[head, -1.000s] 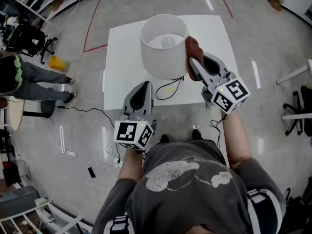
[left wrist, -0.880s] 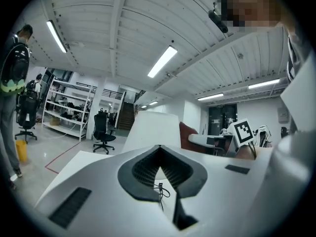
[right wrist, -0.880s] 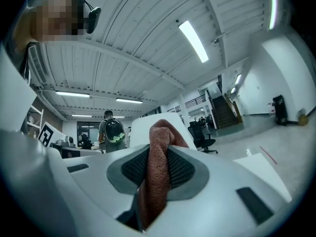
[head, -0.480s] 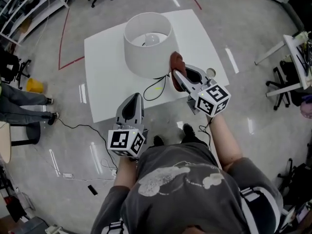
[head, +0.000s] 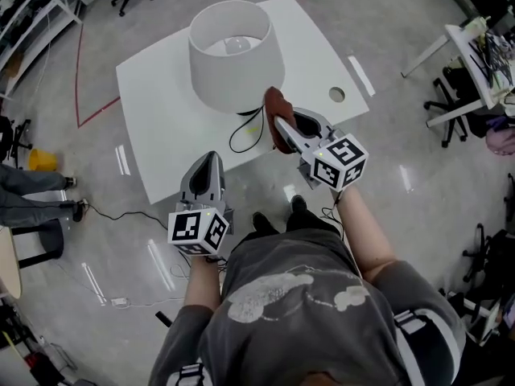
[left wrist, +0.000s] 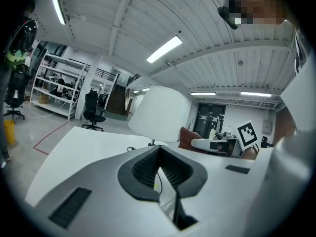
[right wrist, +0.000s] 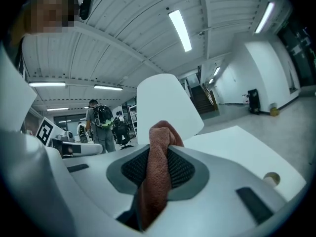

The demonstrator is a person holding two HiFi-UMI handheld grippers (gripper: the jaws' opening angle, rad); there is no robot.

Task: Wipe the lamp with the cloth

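Observation:
The lamp (head: 233, 51) has a wide white shade and stands on the white table (head: 157, 127). My right gripper (head: 281, 129) is shut on a rust-brown cloth (head: 276, 112) just below the shade's near right rim; I cannot tell if they touch. In the right gripper view the cloth (right wrist: 157, 191) runs up between the jaws of the right gripper (right wrist: 161, 149), with the shade (right wrist: 165, 102) behind. My left gripper (head: 207, 166) hangs at the table's near edge, shut and empty. The left gripper view has the left gripper (left wrist: 158, 151) pointing at the shade (left wrist: 160, 112).
A black cable (head: 244, 133) loops on the table under the lamp. There is a round hole (head: 336, 95) near the table's right edge. Another desk (head: 475, 43) and office chairs stand at the right, and a person's legs (head: 32, 187) show at the far left.
The right gripper with the cloth has come down from the shade's right side to below its lower rim. The view has swung round the table. The left gripper stays low and shut.

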